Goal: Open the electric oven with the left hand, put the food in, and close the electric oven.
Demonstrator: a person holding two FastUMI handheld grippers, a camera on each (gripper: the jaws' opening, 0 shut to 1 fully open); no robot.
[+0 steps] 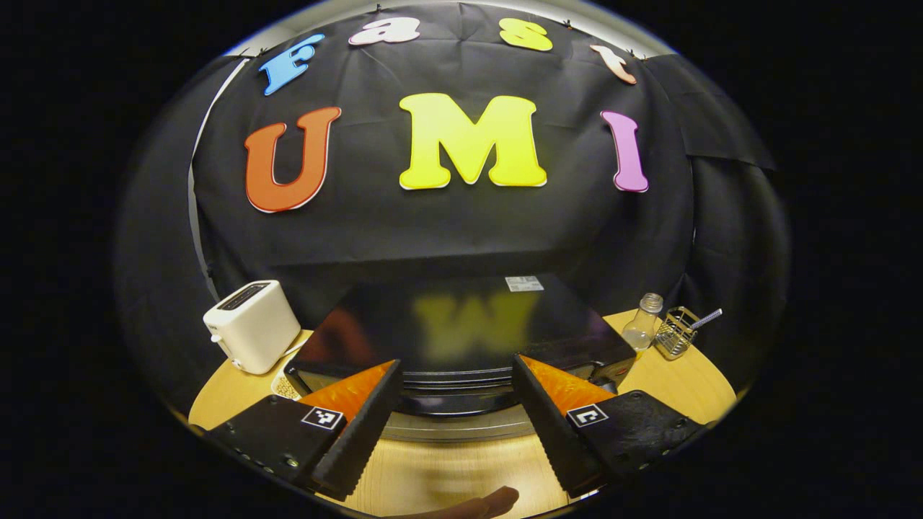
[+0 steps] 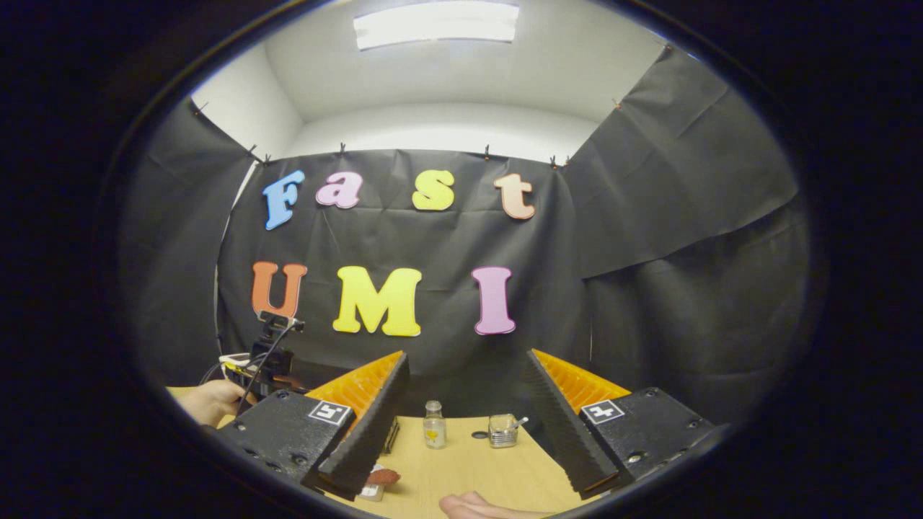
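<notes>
Left tongs (image 1: 456, 404): spread wide, nothing between the fingers, hovering low over the bench (image 1: 447, 468), pointing at the oven.
Electric oven (image 1: 461, 339): black box at the middle of the bench, directly ahead of the left tongs, glossy top reflecting the wall; front edge seen between the two fingers, near but apart from them; door state cannot be told.
Toaster (image 1: 252, 335): white, on the bench to the left of the oven, just beside it.
Glass bottle (image 1: 640, 328): to the right of the oven, upright, small amount of yellow at its base.
Wire holder (image 1: 676, 333): just right of the bottle, a utensil handle leaning out.
Right tongs (image 2: 461, 411): spread wide, holding nothing, raised above the bench, aimed at the back wall.
Food (image 2: 381, 477): small reddish-brown piece on the bench below the left finger of the right tongs, apart from it, partly hidden.
Hand (image 2: 209, 400): at the left edge of the right gripper view, gripping the other device.
Fingertip (image 2: 476, 507): at the bottom edge of the right gripper view.
</notes>
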